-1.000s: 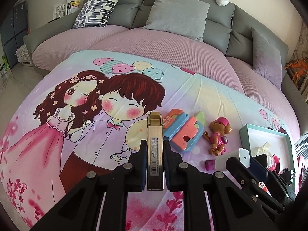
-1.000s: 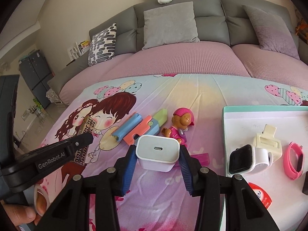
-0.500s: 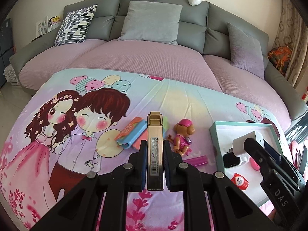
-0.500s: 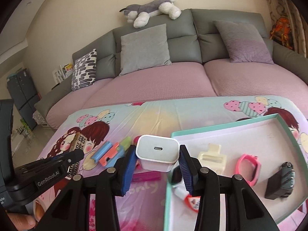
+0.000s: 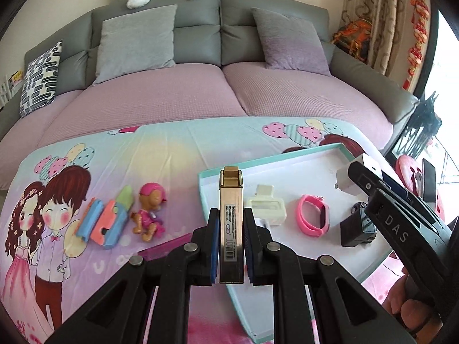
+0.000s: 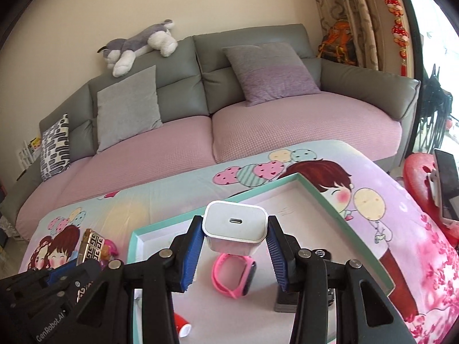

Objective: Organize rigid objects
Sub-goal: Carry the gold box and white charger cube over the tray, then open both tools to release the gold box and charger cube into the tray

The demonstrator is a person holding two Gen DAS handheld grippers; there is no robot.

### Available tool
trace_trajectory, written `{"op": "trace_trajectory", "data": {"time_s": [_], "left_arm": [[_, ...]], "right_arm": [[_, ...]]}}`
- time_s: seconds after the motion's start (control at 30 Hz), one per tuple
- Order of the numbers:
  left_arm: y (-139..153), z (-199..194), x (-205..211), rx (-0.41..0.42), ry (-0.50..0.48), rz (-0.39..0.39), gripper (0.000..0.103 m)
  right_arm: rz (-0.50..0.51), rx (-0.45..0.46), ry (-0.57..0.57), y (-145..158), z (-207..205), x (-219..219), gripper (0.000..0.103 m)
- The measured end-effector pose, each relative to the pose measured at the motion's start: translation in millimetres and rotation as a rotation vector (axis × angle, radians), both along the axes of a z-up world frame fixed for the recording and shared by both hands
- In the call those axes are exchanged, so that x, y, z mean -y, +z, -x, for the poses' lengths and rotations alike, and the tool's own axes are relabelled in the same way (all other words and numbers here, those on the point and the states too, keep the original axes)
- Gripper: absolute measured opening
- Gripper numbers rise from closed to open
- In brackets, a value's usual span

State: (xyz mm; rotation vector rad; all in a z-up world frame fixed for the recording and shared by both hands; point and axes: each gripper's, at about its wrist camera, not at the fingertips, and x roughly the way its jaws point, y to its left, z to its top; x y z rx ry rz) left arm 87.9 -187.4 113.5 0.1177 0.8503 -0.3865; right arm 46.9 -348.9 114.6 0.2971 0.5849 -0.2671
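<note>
L gripper (image 5: 231,246) clamped tight on slim gold metal lighter (image 5: 231,220), upright. R gripper (image 6: 233,246) part-open, squeezing white square plastic charger (image 6: 235,226). Both hang over shallow teal-rimmed white tray (image 6: 330,200). Lower charger toward bare floor at 12 o'clock, clear of pink rubber wristband (image 6: 233,276); contact w/ tray probably none yet.

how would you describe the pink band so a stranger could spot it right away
Find the shallow white tray with the teal rim lying on the cartoon bedsheet in front of the sofa. On the tray floor, between a cream clip and a black block-shaped gadget, lies the pink band. It is the only bright pink loop in the tray, with a dark panel on one side.
</note>
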Motion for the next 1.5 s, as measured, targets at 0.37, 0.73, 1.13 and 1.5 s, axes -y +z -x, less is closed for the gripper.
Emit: {"op": "trace_trajectory", "data": {"time_s": [0.37, 0.73, 1.13, 1.5], "left_arm": [[-23.8, -2.5, 63.9, -0.048, -0.104, -0.046, 0.016], [-44.6, -3.7, 85.5, -0.079, -0.118, -0.086, 0.016], [-54.8, -5.4, 83.5, -0.098, -0.105, -0.109, 0.016], [-44.3, -3.9, 77.9, -0.079, -0.083, -0.104, 0.056]], "right_arm": [[-0.023, 0.006, -0.097, -6.3, 9.4, 32.5, 0.047], [-0.047, -0.049, -0.137, -20.9, 6.9, 46.6, 0.047], [-0.061, -0.136, -0.139, -36.4, -0.2, 48.7, 0.047], [-0.08, -0.161, -0.15, -40.2, -0.9, 52.1, 0.048]]}}
